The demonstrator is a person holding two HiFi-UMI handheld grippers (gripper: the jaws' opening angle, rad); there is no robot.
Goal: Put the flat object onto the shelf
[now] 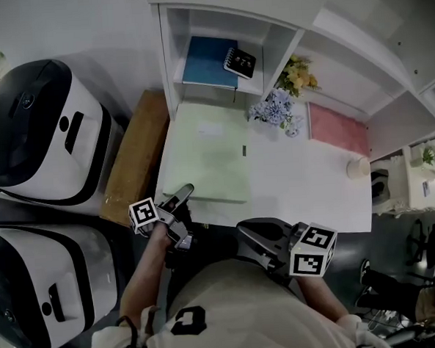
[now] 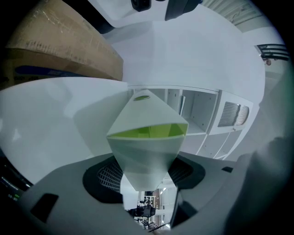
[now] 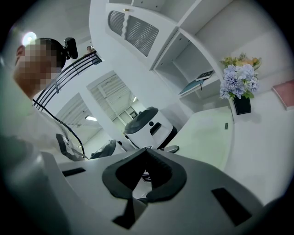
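Note:
A pale green flat folder [image 1: 209,152] lies on the white desk [image 1: 306,186], below the white shelf unit [image 1: 167,55]. My left gripper [image 1: 182,194] is at the folder's near left corner, shut on it. In the left gripper view that corner of the folder [image 2: 147,137] sits wedged between the black pads [image 2: 108,176] of the left gripper [image 2: 146,174], its covers slightly spread with bright green inside. My right gripper [image 1: 250,230] hangs off the desk's near edge, close to the person's body. It is shut and holds nothing [image 3: 147,150]. From there the folder [image 3: 206,133] shows ahead.
The shelf's open compartment holds a blue book [image 1: 209,60] and a small black notebook [image 1: 240,61]. A flower pot [image 1: 276,107], a pink flat item [image 1: 337,128] and a white cup [image 1: 358,168] stand on the desk. Left of it are a cardboard box [image 1: 135,156] and white-and-black machines [image 1: 38,129].

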